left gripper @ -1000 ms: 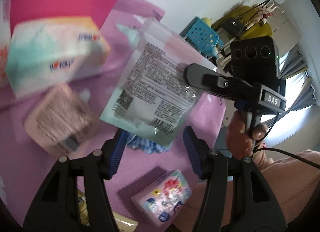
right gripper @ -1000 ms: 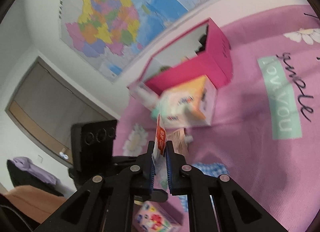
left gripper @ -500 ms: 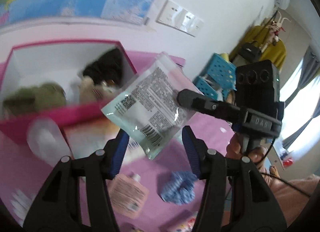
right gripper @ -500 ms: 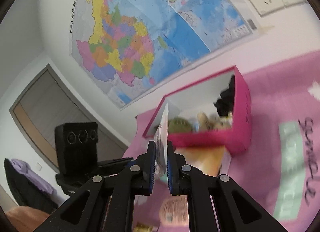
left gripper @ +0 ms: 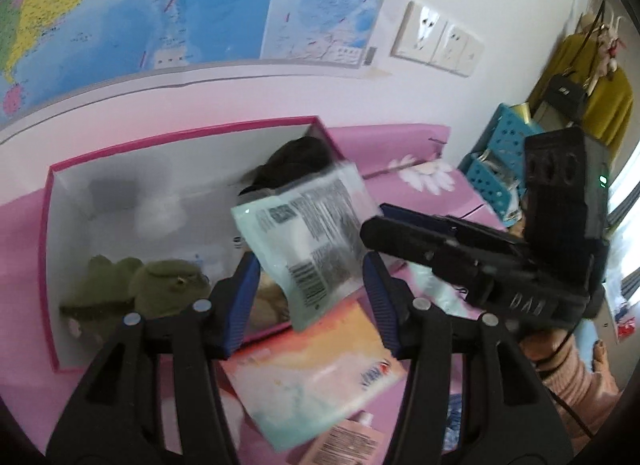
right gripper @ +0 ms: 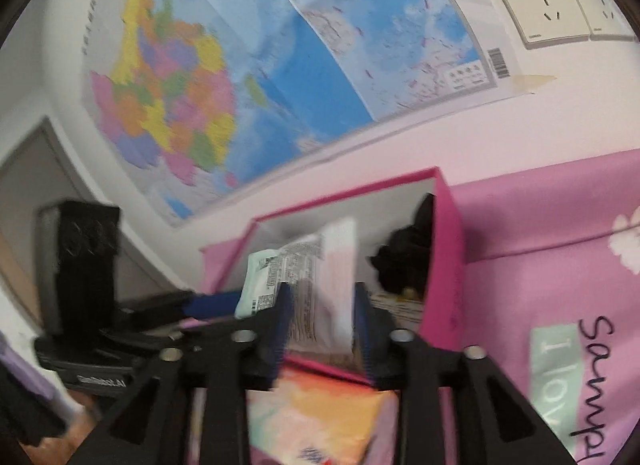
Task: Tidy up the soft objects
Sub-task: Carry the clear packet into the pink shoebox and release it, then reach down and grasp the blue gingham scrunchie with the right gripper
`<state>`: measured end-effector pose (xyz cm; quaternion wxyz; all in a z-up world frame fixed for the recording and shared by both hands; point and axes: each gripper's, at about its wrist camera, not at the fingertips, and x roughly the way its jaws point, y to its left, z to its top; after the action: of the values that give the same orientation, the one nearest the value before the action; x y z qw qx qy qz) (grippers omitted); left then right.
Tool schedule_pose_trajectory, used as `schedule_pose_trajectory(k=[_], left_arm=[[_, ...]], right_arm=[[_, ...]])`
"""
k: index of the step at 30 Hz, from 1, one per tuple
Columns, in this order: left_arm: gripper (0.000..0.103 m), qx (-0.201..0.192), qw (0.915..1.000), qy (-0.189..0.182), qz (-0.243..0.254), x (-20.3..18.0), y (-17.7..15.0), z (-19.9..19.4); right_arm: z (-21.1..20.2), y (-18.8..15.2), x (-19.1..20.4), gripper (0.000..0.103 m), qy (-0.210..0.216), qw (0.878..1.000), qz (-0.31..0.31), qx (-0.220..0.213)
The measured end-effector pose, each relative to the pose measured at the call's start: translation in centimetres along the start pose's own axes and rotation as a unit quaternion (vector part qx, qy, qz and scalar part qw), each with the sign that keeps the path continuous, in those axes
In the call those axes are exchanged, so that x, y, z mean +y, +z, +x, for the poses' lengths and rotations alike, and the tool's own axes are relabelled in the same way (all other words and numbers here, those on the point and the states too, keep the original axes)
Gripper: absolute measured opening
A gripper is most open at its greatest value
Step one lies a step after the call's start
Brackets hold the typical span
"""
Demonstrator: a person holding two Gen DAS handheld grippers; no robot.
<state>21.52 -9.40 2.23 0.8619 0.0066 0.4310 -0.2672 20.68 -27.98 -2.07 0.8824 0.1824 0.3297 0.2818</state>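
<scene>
A pale green packet (left gripper: 308,237) with printed text hangs tilted over the open pink box (left gripper: 180,135). My right gripper (right gripper: 322,293) has its jaws opening, with the packet (right gripper: 316,273) loose between them and no pad pressing on it. In the left wrist view, the right gripper (left gripper: 378,219) points at the packet's right edge. My left gripper (left gripper: 310,265) stands open in front of the box, holding nothing. Inside the box lie a green plush (left gripper: 168,285) and a black soft item (left gripper: 300,153). An orange-and-white tissue pack (left gripper: 312,377) lies against the box's front.
The box stands on a pink bedspread (right gripper: 540,265) against a wall with a map (left gripper: 200,5) and sockets (left gripper: 436,41). Blue baskets (left gripper: 500,161) stand at the right. A pink packet (left gripper: 352,441) and a blue scrunchie (left gripper: 452,425) lie near me. A hand (left gripper: 560,357) holds the right gripper.
Both grippers have risen and moved toward the pink box, which now fills the middle. The right jaws, earlier shut on the packet's edge, have parted and the packet hangs loose.
</scene>
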Motion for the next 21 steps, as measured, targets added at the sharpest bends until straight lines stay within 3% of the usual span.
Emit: schedule_pose_trajectory(k=[2, 7, 13, 21], left_arm=[[0.056, 0.006, 0.9999, 0.015, 0.001, 0.0, -0.2, 0.5], [0.056, 0.001, 0.9996, 0.028, 0.008, -0.1, -0.9, 0.4], [0.056, -0.017, 0.9994, 0.027, 0.014, -0.5, -2.3, -1.0], [0.056, -0.066, 0.9966, -0.019, 0.044, -2.4, -5.7, -6.1]], right_arm=[[0.4, -0.2, 0.3, 0.039, -0.048, 0.999, -0.025, 0.004], [-0.5, -0.8, 0.8, 0.045, -0.085, 0.995, -0.051, -0.006], [-2.1, -1.7, 1.4, 0.047, -0.086, 0.994, -0.068, -0.006], [-4.7, -3.8, 2.6, 0.052, -0.046, 0.995, -0.083, 0.009]])
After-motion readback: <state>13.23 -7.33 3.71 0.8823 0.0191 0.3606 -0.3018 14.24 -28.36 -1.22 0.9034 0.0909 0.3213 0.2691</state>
